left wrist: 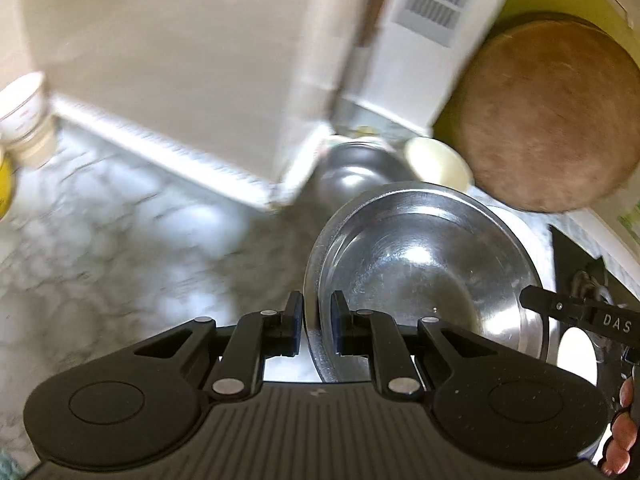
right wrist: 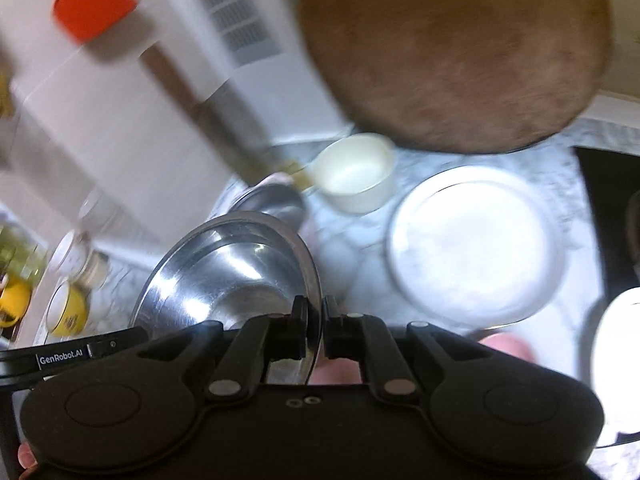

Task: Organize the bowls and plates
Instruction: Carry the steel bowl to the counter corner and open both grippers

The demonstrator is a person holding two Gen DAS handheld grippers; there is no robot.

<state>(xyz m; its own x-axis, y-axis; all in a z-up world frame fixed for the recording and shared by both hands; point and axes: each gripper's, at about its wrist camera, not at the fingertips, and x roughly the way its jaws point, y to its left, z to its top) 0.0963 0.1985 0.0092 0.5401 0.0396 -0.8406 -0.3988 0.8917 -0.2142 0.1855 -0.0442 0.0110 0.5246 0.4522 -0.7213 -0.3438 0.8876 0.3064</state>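
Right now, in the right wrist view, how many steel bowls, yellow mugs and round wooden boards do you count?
Steel bowls: 2
Yellow mugs: 2
Round wooden board: 1
Total: 5

table (left wrist: 100, 240): white-grey marble pattern, blurred
wall (left wrist: 160, 40): plain cream panel, pale ribbed trim along its base where it meets the table
white unit (left wrist: 432, 32): boxy, grey vent grille on its face, stands at the back of the table
round wooden board (left wrist: 552, 120): upright, leaning at the back beside the white unit
light: bright, strong glare on the marble
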